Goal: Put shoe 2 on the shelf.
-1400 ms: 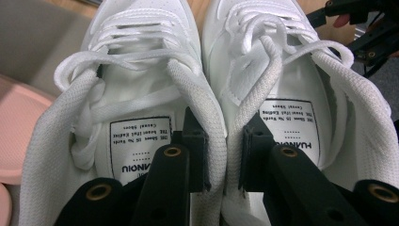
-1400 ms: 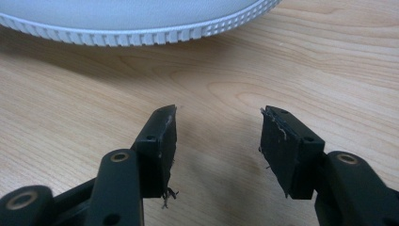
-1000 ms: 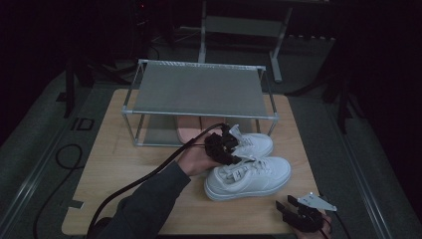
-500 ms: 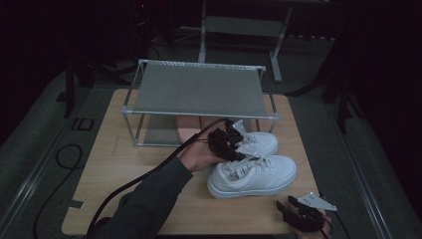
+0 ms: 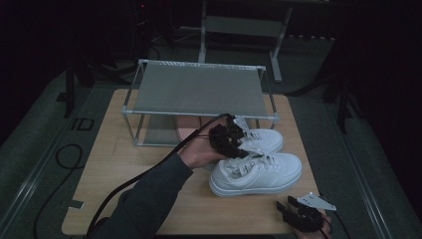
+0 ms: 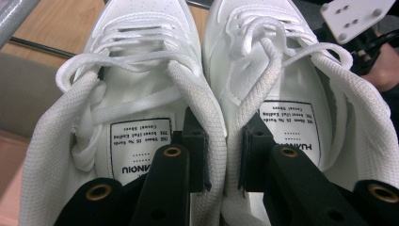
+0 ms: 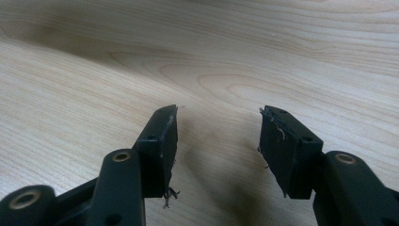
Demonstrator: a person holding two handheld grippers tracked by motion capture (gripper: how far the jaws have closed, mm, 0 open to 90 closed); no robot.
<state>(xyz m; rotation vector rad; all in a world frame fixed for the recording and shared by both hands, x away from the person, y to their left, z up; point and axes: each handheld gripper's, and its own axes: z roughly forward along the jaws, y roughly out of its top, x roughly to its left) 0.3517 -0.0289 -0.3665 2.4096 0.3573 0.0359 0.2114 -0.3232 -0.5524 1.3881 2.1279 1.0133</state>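
A pair of white lace-up sneakers was seen side by side on the pale wooden table, just in front of a low metal-framed rack with a grey mesh top. The left gripper was held over the heel ends of both shoes. In the left gripper view its two black jaws were set one inside each shoe, and the adjoining inner collars of the left-hand white sneaker and the right-hand white sneaker were pinched together between the pads — a narrow grip on the two shoes at once. Printed insole labels were visible under both jaws, and loose white laces lay across the tongues.

The right gripper was found at the near right corner of the table, well apart from the shoes, its grey three-cornered plate uppermost. In the right gripper view its jaws stood wide apart over bare wood, with nothing held between them.

A pinkish object under the rack was partly hidden by the left hand and the shelf — what it was could not be told. Black cable trailed back along the dark sleeve.
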